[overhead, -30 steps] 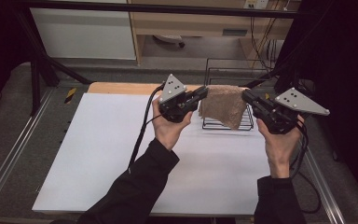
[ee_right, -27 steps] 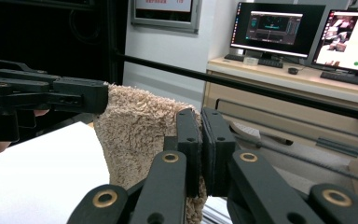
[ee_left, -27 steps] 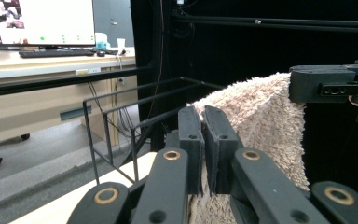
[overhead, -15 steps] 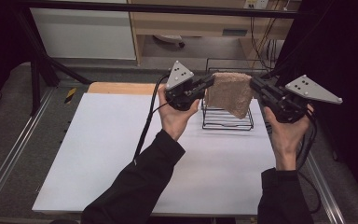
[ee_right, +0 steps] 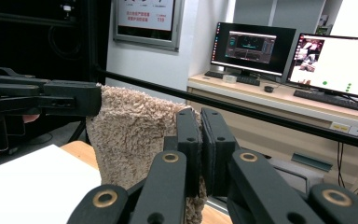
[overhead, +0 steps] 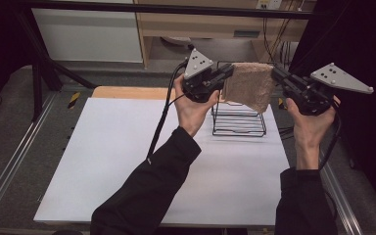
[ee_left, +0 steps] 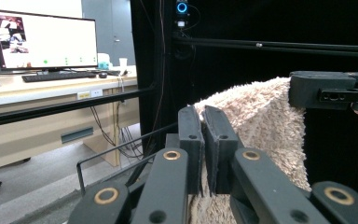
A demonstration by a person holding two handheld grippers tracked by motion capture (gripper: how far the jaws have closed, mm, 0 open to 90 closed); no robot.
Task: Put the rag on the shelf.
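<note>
Two claws: left claw [overhead: 227, 73] and right claw [overhead: 277, 76] each clamped on a top corner of the towel [overhead: 248, 87].
Towel: hangs stretched between them, above the wire rack [overhead: 238, 120] on the counter [overhead: 127, 161].
Long axis: top edge runs claw to claw; rack directly below, equally near both hands.

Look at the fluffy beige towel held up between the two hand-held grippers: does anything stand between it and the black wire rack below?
Nothing visible does. The towel, pinched at its top corners by the left hand-held gripper and the right hand-held gripper, hangs over the wire rack with open air beneath.
</note>
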